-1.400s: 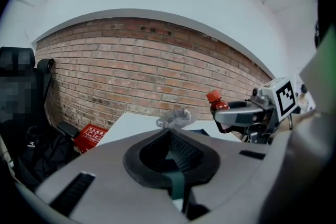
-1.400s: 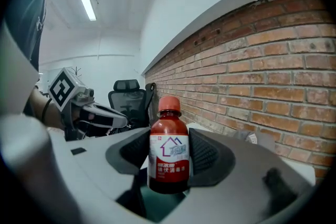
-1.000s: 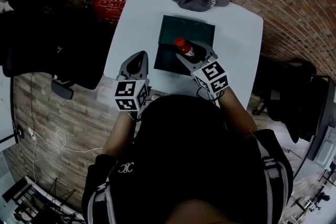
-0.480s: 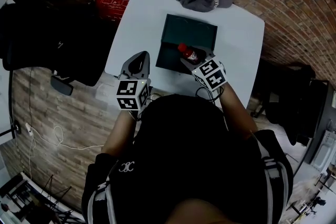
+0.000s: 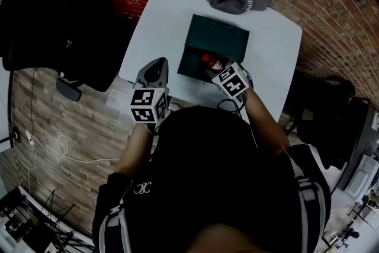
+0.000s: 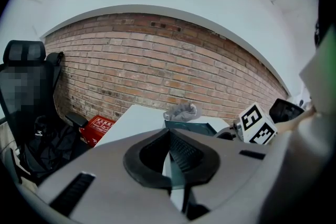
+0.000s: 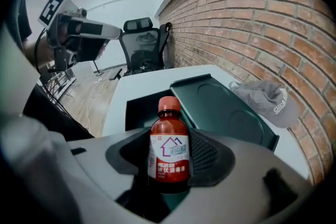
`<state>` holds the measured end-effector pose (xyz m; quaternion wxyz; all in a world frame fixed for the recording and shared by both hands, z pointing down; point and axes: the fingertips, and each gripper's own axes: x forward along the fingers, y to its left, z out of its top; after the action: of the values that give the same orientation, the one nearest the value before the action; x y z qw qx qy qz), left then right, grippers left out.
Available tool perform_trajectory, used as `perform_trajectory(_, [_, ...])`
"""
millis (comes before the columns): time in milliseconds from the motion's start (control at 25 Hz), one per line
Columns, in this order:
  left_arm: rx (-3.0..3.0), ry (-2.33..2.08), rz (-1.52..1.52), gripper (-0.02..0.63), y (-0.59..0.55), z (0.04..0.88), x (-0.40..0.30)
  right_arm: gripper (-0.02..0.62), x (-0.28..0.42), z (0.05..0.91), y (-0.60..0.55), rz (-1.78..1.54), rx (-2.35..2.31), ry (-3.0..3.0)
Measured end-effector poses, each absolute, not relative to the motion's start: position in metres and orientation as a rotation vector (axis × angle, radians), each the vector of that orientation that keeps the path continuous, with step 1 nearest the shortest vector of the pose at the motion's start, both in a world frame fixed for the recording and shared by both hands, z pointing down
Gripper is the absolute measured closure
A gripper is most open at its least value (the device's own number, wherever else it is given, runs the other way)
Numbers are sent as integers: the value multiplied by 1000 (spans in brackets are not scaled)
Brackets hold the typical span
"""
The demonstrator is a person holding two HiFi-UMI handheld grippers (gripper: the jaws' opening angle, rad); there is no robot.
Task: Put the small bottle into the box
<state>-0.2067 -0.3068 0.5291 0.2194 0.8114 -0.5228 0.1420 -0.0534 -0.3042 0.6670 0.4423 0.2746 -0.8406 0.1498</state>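
The right tongs (image 7: pixel 169 162) clasp the small brown red-capped bottle (image 7: pixel 169 149) round its labelled middle, a sound hold for what looks light, stiff, probably slick (left tongs (image 6: pixel 169 152) pressed together, empty).

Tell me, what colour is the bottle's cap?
Orange-red cap on the small brown bottle; clearest in right gripper view.

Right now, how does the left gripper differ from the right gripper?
The left gripper's jaws are together with nothing between them; the right gripper is shut on the small bottle. The left gripper hangs over the near left corner of the table, apart from the box; the right gripper is at the open box's near edge. Both are the same grey two-jaw tool.
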Motion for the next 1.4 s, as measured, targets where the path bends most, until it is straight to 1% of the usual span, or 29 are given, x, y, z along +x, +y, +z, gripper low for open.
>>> perform_trajectory(480, [2204, -1492, 400, 592, -306, 528, -216, 370, -53, 714, -292, 455, 554, -1967])
perform_trajectory(720, [2172, -1526, 390, 592, -301, 530, -217, 370, -54, 736, -282, 378, 465, -1887])
perform_trajectory(1120, [2176, -1533, 394, 592, -288, 533, -211, 370, -56, 737, -284, 386, 399, -1840])
perform_trajectory(1400, [2208, -1560, 392, 592, -285, 520, -213, 365, -62, 698, -293, 382, 509, -1976])
